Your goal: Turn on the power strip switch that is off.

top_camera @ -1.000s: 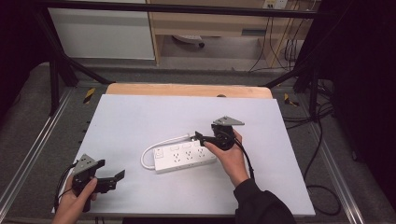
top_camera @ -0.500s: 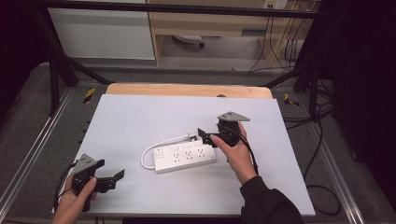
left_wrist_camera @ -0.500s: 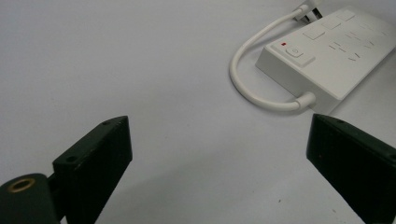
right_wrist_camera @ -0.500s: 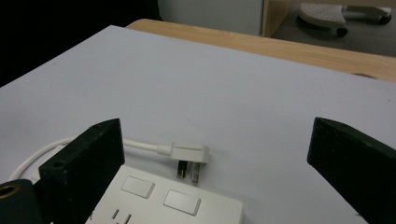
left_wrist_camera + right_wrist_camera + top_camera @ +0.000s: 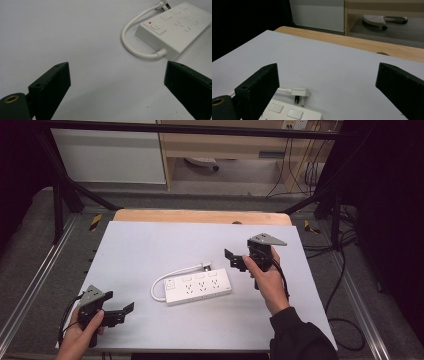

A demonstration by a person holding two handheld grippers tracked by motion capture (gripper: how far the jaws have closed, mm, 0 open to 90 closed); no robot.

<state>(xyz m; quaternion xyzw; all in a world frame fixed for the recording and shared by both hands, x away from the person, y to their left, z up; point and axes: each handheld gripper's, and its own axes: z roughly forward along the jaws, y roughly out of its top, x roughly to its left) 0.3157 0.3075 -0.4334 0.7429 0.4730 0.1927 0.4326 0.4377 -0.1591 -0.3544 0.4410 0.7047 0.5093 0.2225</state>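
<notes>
Resting at the near left corner of the table (image 5: 150,240), the left gripper (image 5: 122,312) sits in the person's left hand (image 5: 80,337) with its jaws spread wide apart and nothing between them. In the left gripper view its two black jaws stand at either side of bare white table, and the power strip (image 5: 176,28) lies beyond them toward the right.

Farther in, near the middle of the table, the white power strip (image 5: 197,286) lies flat, its long side running left to right. Its short white cord (image 5: 172,276) loops out from the left end and curves back along the far side, ending in the plug (image 5: 206,266), which lies on the table just beside the strip's far edge.

To the right of the strip and a little farther off, the right hand (image 5: 267,280) holds the right gripper (image 5: 234,260) lifted above the table, jaws pointing left. Those jaws have just been opening and now stand wide apart, empty. In the right gripper view the plug (image 5: 299,93) and the strip's far edge (image 5: 292,112) lie below and between the jaws, not touched.

Beyond the white surface, a strip of bare wood (image 5: 200,216) shows along the table's far edge.
</notes>
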